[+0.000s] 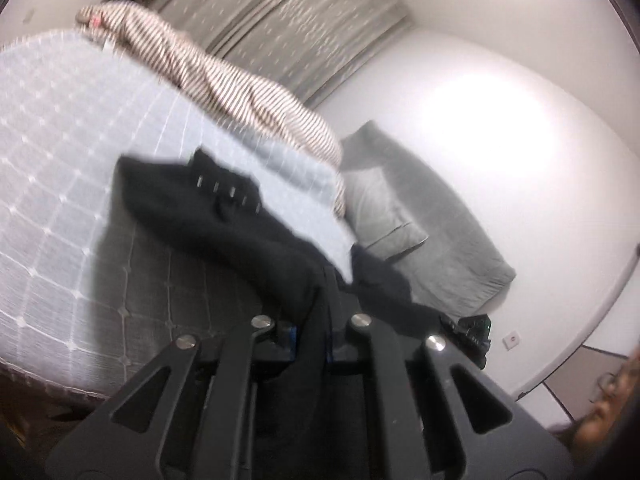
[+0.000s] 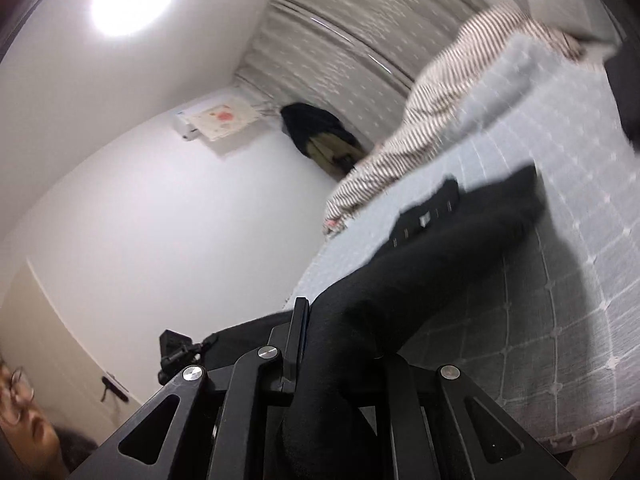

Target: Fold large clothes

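On the grey quilted bed point(image 1: 52, 184) lies the far part of the black garment point(image 1: 192, 208), and from there it rises off the cover toward both of your grippers. Your left gripper point(image 1: 316, 320) has its two fingers drawn close together with a fold of the black cloth pinched between them; the fabric runs from the bed straight into the narrow gap, and a loose flap of it hangs to the right of the fingers. Your right gripper point(image 2: 332, 360) is likewise clamped on the garment point(image 2: 432, 256): the left finger point(image 2: 298, 344) stands against the cloth, while the other finger is buried under a thick bunch of fabric that spills over the gripper body toward the camera. How tightly that hidden finger presses cannot be read from the right wrist view, but the cloth is clearly gathered between the two.

Near the garment's far end on the bed point(image 2: 580, 240) you can see a row of small pale marks along one hem point(image 1: 228, 192), which shows too in the right wrist view point(image 2: 424, 220).

Beyond the garment, along the bed's far edge, a striped blanket point(image 1: 208, 76) lies bunched in a long roll. Past that edge hang grey patterned curtains point(image 1: 296, 28). A grey pillow point(image 1: 384, 216) lies on a grey mat against the white wall at the end of the bed.
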